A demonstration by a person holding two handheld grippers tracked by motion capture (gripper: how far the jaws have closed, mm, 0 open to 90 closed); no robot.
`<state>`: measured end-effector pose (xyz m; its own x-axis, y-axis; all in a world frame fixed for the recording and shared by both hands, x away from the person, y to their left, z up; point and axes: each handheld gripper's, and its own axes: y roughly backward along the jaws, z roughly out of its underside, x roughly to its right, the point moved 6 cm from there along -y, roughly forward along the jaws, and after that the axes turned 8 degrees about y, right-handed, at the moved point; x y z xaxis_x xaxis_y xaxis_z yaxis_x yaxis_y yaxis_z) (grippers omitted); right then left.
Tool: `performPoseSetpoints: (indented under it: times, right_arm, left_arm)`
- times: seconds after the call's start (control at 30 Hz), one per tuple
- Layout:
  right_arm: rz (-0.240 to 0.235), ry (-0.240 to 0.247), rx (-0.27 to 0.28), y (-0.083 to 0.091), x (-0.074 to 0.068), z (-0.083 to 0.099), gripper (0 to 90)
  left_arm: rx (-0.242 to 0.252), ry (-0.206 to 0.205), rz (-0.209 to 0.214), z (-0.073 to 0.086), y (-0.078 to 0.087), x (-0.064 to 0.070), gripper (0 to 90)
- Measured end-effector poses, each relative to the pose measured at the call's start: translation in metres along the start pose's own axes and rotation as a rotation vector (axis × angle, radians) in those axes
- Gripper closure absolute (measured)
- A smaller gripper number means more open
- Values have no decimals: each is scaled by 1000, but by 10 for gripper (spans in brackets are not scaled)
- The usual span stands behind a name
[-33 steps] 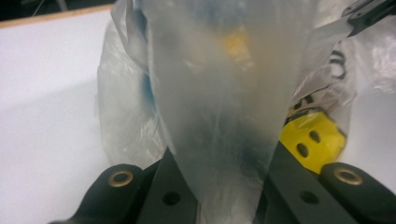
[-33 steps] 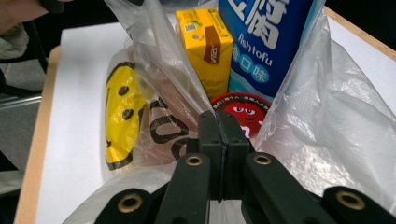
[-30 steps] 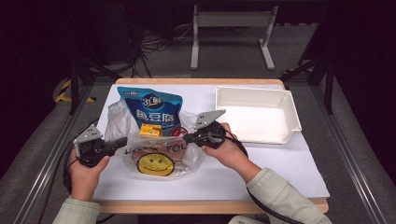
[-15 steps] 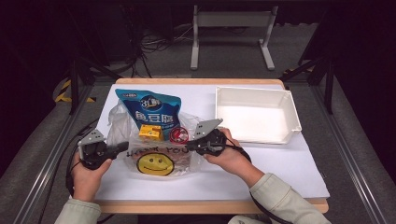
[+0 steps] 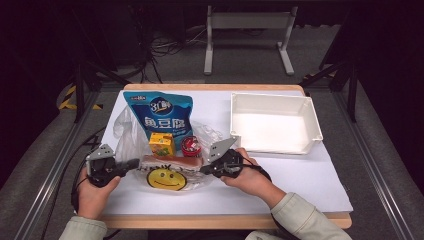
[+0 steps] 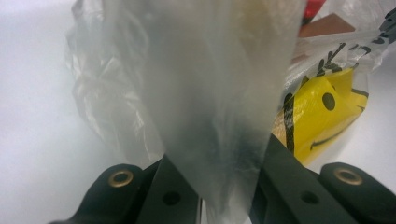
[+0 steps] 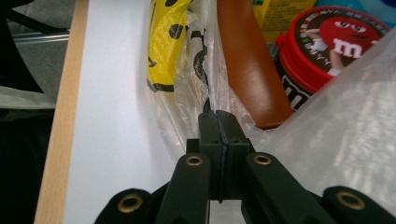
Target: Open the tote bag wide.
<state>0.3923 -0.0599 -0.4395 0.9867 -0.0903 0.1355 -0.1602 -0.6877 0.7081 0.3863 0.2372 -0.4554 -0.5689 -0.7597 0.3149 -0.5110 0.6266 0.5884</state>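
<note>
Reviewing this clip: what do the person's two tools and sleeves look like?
Both tools are black. The left tool and the right tool each carry a grey three-cornered plate on top and trail a black cable. In the gripper views, their jaws are black with brass-coloured rivets at the joints. The sleeves are pale grey-green.
</note>
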Motion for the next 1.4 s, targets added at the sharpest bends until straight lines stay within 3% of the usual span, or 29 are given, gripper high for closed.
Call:
performPoseSetpoints:
  times: [0.2, 0.47, 0.63, 0.73, 0.8, 1.0, 1.17, 1.27, 1.4]
  right_arm:
    - [-33, 11, -14, -3, -10, 4, 900]
    - [-61, 9, -64, -18, -17, 13, 900]
    - [-68, 0, -79, -24, -15, 18, 900]
    - [-67, -8, -83, -28, -15, 19, 900]
    - [-63, -9, -95, -30, -15, 21, 900]
    - [-60, -16, -117, -32, -13, 25, 900]
    - [-63, -31, -118, -30, -12, 28, 900]
    - [-67, -21, -93, -25, -13, 24, 873]
    - [-78, -21, -46, -14, -16, 15, 790]
  left_arm:
    - [-16, -24, 3, 8, 1, 1, 874]
    - [-73, 17, 25, 17, -8, -6, 861]
    - [-119, 9, 6, 20, -14, -8, 874]
    - [-146, 26, 0, 22, -19, -9, 882]
    - [-195, 11, -56, 26, -23, -13, 891]
    - [-191, 37, -46, 27, -24, -14, 889]
    - [-187, 23, -43, 26, -21, -12, 872]
    - [-165, 28, -20, 24, -17, -10, 785]
    - [-128, 24, 33, 19, -11, -5, 513]
